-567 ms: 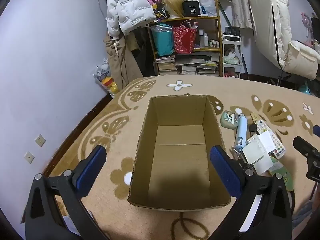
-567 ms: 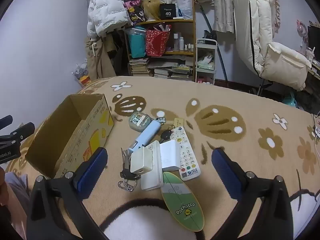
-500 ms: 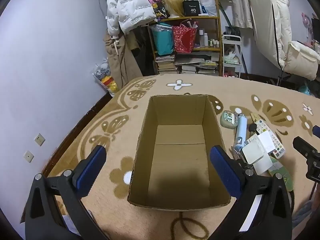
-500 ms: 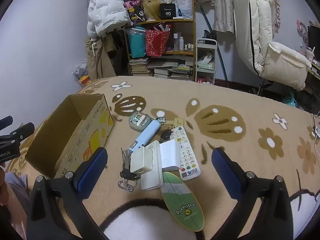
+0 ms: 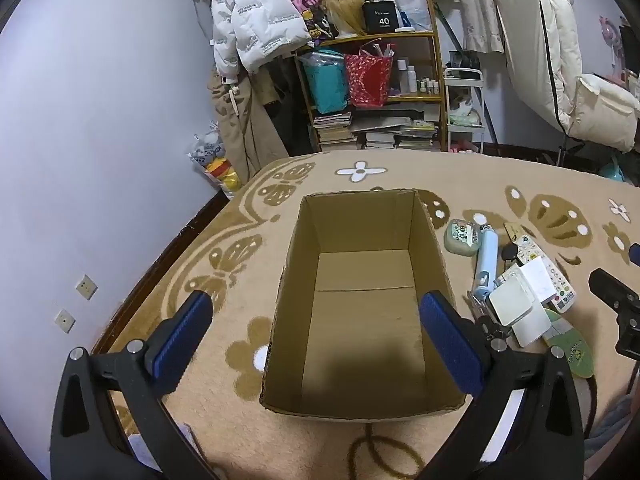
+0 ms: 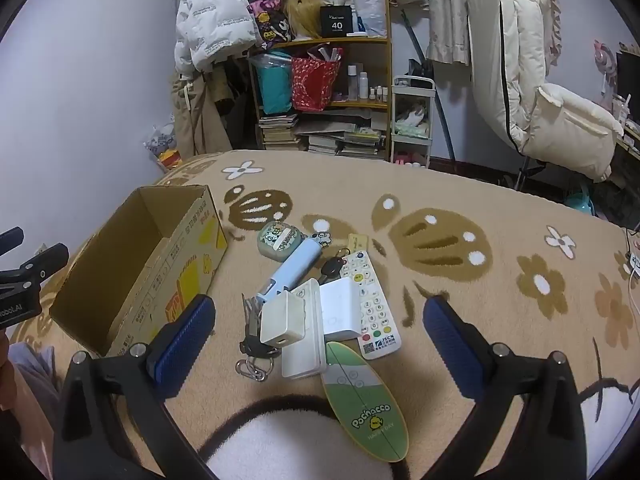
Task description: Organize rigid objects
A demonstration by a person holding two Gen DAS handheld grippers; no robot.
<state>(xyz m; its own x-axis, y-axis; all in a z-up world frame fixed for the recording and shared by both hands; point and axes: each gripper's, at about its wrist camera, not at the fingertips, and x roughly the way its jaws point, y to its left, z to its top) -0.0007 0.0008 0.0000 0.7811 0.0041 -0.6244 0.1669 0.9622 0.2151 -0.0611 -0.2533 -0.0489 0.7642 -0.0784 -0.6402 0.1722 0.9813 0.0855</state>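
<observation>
An empty cardboard box (image 5: 362, 308) (image 6: 132, 268) stands on the patterned rug. My left gripper (image 5: 316, 336) hangs open above its near end, holding nothing. To the right of the box lies a pile: a white charger block (image 6: 282, 322), a white flat case (image 6: 306, 340), a light blue tube (image 6: 294, 270), a white remote control (image 6: 370, 304), a green oval Pochacco board (image 6: 366, 404), a round green case (image 6: 274, 238) and keys with a carabiner (image 6: 254, 354). My right gripper (image 6: 316, 334) is open above this pile, touching nothing.
A wall (image 5: 100, 120) runs along the rug's left edge. At the back stand a shelf of books and bags (image 6: 320, 92), hanging coats (image 6: 208, 28) and a white trolley (image 6: 412, 120). The rug to the right of the pile (image 6: 500, 280) is bare.
</observation>
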